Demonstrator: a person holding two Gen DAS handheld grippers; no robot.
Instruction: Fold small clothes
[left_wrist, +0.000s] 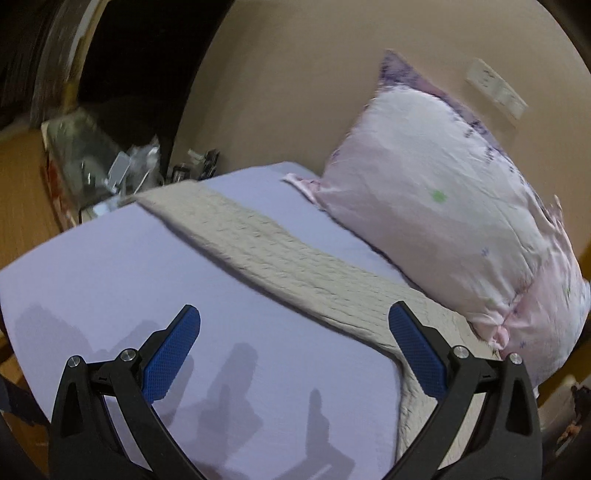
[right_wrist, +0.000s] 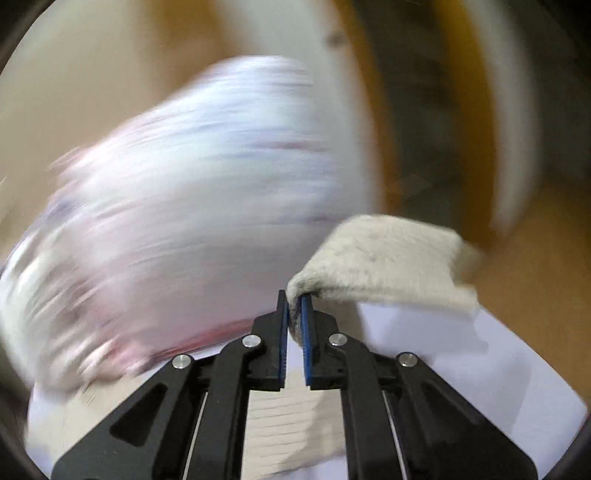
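Observation:
A cream knitted garment (left_wrist: 280, 254) lies stretched in a long strip across the lavender bed sheet (left_wrist: 110, 280), from the far left corner to the near right. My left gripper (left_wrist: 293, 321) is open and empty above the sheet, its right finger over the garment's near part. My right gripper (right_wrist: 294, 310) is shut on an end of the cream garment (right_wrist: 388, 258), which is lifted and folds over the fingertips. The right wrist view is blurred by motion.
A large pink-and-white floral pillow (left_wrist: 443, 206) leans against the beige wall at the right, next to the garment; it shows blurred in the right wrist view (right_wrist: 184, 206). A cluttered side table (left_wrist: 110, 173) stands beyond the bed's far left corner. A wall socket (left_wrist: 495, 88) is above the pillow.

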